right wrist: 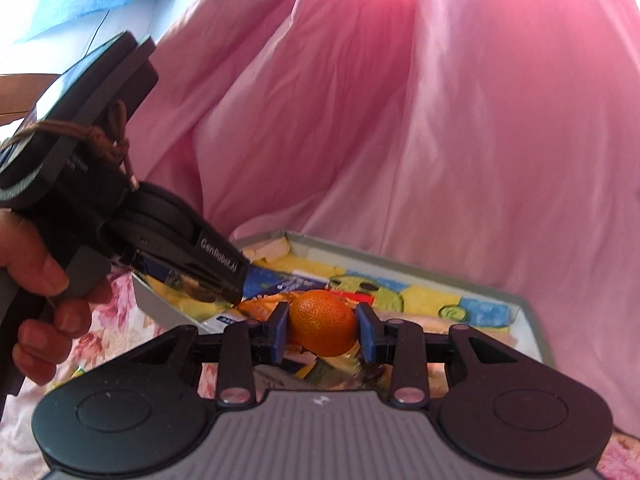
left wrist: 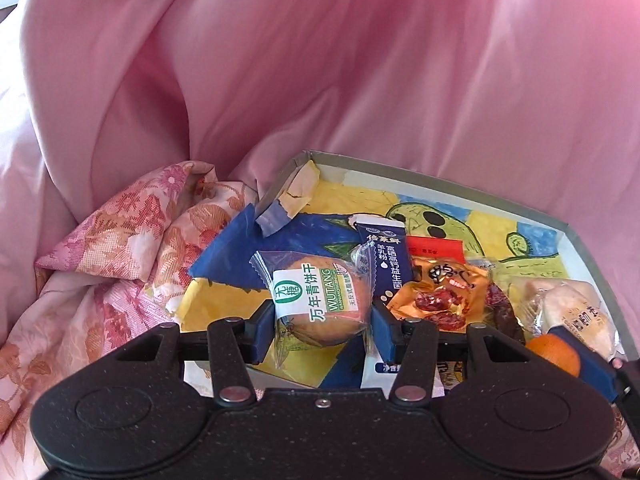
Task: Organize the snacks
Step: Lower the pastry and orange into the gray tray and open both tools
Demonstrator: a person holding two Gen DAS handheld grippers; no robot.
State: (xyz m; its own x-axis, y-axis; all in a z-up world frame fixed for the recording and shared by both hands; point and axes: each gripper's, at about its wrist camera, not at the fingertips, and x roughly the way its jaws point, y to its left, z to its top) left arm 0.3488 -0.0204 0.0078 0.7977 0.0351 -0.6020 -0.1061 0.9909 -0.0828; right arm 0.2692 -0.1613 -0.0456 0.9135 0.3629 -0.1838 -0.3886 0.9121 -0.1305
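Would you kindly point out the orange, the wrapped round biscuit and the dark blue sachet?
orange (right wrist: 322, 322): right wrist view, middle of its peel between the fingers.
wrapped round biscuit (left wrist: 316, 304): left wrist view, on its green and white label.
dark blue sachet (left wrist: 386, 264): left wrist view, middle of its printed face.

**Two black hand-held claws with blue pads**

The left claw (left wrist: 320, 330) has a speckled black body, two round caps, black linkage arms with silver pivot pins, a small centre screw and blue pads (left wrist: 382, 330). The right claw (right wrist: 322, 332) has the same linkage but a grey ribbed top plate. Seen from the side, the left unit carries white "GenRobot.AI" lettering and a knotted brown cord (right wrist: 114, 140).
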